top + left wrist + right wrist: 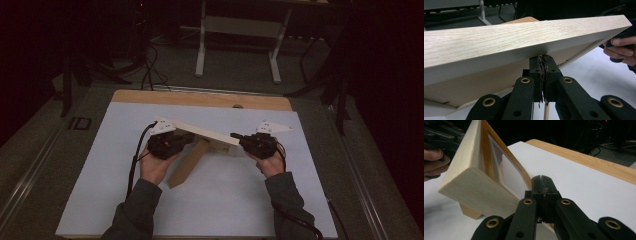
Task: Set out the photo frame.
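From above, I hold a light wooden picture frame (202, 132) tilted over the middle of the white sheet (215, 200) that covers the table (200, 98). My left gripper (170, 142) is at the frame's left end and my right gripper (252, 142) at its right end. Its lower side slants down toward me and seems to rest on the sheet. There is bare sheet on all sides, the most toward me, and the table's wooden far edge lies well beyond the frame. Both forearms come in from the bottom, hands wrapped round the gripper bodies, which hide where the jaws meet the wood.

In the left gripper view, my jaws are pressed together under the frame's broad side (524, 42); whether a thin edge sits between the pads I cannot tell. My other hand (621, 50) shows at the far end.

In the right gripper view, my jaws are closed at the frame's (471, 180) inner lip, the grip point hidden. The frame's corner juts left; open sheet (584, 187) lies to the right.
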A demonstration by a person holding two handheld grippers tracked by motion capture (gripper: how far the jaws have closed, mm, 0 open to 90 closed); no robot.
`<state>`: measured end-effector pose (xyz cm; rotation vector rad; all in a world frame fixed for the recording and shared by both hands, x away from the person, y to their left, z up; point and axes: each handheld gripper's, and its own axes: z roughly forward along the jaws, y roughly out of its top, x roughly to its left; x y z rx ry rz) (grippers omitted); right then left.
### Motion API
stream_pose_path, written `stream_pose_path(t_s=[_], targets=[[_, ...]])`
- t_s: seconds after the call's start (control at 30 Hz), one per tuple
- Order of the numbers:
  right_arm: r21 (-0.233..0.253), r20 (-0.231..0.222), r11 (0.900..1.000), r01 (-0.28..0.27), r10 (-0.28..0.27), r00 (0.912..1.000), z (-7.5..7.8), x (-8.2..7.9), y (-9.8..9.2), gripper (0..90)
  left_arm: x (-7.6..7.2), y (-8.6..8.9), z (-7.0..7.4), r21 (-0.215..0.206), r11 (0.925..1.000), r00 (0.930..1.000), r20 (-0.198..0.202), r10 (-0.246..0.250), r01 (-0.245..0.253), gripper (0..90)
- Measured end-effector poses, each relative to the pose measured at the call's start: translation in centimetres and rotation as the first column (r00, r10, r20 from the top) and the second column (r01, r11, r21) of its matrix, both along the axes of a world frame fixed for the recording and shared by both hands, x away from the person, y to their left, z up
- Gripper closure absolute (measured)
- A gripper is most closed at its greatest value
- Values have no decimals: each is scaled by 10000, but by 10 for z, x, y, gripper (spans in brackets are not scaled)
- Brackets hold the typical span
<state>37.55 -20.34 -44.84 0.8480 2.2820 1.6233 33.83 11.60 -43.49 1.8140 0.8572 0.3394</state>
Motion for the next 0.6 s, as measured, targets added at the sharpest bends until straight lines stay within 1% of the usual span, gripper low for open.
stream_pose_path(t_s=[0.13,0.23,0.6], targets=[[-29,23,10000,-40,40,10000,1,0,0,896,1,-3,0,49,9999,10000,18,-98,98,893],[-16,23,10000,-47,47,10000,1,0,1,896,2,-6,1,174,9998,9999,41,-137,136,899],[-9,116,9999,-161,161,9998,4,-2,3,897,5,-9,2,256,9997,10000,4,-17,16,900]])
